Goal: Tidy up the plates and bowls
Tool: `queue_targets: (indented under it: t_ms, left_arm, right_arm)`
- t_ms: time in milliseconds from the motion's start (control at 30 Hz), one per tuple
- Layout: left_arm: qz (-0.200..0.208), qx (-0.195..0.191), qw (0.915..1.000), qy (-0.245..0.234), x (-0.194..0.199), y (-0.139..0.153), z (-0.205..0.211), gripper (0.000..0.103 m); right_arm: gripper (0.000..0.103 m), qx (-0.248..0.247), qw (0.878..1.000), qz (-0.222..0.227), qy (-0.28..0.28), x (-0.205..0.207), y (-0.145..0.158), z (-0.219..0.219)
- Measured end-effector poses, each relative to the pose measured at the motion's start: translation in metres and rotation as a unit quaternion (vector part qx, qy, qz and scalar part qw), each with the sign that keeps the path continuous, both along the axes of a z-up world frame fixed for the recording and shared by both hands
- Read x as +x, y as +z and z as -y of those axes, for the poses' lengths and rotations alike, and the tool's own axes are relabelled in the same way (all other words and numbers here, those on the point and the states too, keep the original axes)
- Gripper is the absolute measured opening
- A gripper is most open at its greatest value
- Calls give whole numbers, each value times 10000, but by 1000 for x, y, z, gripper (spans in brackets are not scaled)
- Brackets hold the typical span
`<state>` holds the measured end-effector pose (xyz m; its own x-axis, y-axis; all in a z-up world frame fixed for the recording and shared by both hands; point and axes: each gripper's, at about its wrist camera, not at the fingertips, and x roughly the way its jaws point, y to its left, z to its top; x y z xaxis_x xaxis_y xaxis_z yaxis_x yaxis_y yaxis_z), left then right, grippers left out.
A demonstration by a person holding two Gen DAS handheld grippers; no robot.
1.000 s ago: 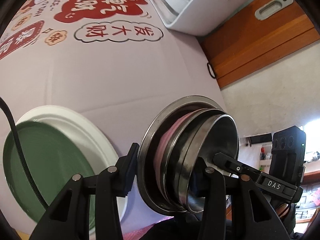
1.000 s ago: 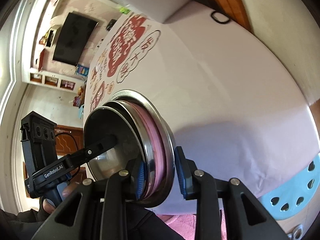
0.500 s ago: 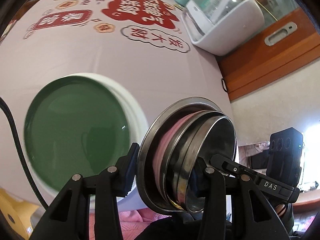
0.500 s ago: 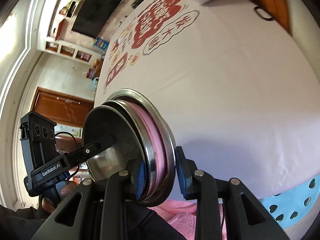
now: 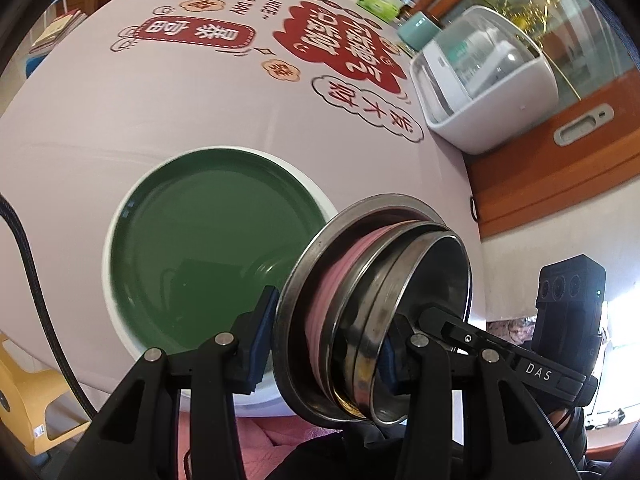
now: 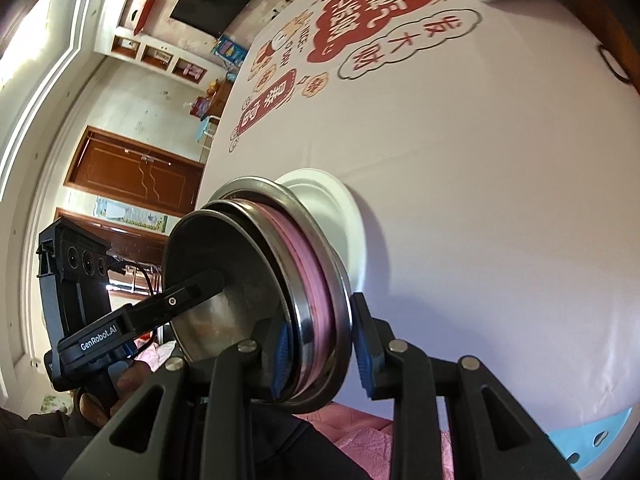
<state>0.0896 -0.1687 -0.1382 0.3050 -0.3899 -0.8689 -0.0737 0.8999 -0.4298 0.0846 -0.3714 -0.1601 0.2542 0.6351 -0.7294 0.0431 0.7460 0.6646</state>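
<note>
Both grippers clamp one nested stack of steel bowls with a pink bowl between them [image 5: 360, 304], held in the air at the table's near edge. My left gripper [image 5: 324, 344] is shut on the stack's rims. My right gripper [image 6: 322, 344] is shut on the same stack [image 6: 288, 276] from the opposite side. A green plate [image 5: 200, 248] lies on a white plate [image 5: 116, 320] on the table, just left of and partly under the stack. The white plate's rim [image 6: 348, 216] shows behind the stack in the right wrist view.
A pale tablecloth [image 5: 120, 100] with red printed characters covers the table. A white appliance with a clear lid [image 5: 484, 80] stands at the far right by a wooden cabinet [image 5: 560, 168]. A blue stool [image 6: 592, 436] and a yellow stool [image 5: 28, 400] stand off the near edge.
The held stack has moved left over the table toward the green plate, which now lies partly under it. Both grippers have kept their hold.
</note>
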Motion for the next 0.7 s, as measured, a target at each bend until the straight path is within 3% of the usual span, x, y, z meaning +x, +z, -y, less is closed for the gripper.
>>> queue_targets:
  t_ms: [333, 700]
  left_arm:
    - [-172, -73, 9997, 172, 9, -10, -31, 42]
    - [-409, -220, 9989, -76, 32, -27, -48, 42]
  right_arm:
    - [28, -142, 9995, -184, 200, 14, -8, -30]
    - [29, -263, 9988, -402, -122, 17, -12, -45]
